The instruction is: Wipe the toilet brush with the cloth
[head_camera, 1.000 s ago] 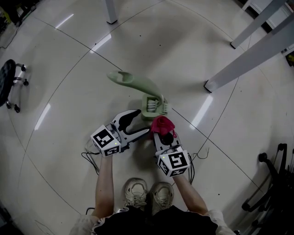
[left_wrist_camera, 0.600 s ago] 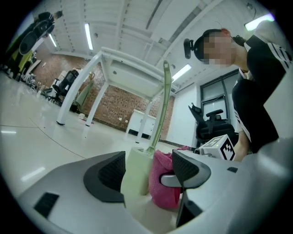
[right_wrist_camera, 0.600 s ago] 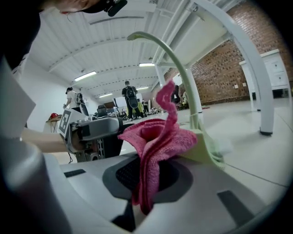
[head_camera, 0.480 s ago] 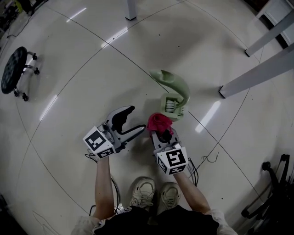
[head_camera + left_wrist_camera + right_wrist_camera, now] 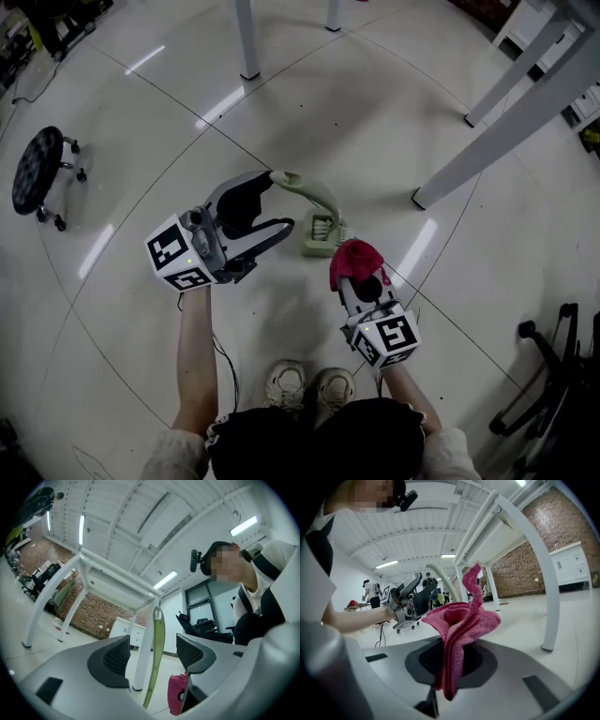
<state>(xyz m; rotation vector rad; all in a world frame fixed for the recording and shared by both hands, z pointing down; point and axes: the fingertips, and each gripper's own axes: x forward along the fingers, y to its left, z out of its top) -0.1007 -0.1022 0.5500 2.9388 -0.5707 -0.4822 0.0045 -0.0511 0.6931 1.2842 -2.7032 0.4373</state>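
Left gripper view: left gripper has its jaws apart around the toilet brush handle, unclamped; the cloth pinched in the right gripper could knock it away.

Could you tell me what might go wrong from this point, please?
The left claw is open around the brush handle, not gripping it, so it could tip over when wiped. The right claw pinches only a fold of the cloth, which might pull free.

The left gripper jaws stand apart with the green toilet brush handle between them, pink cloth beyond.
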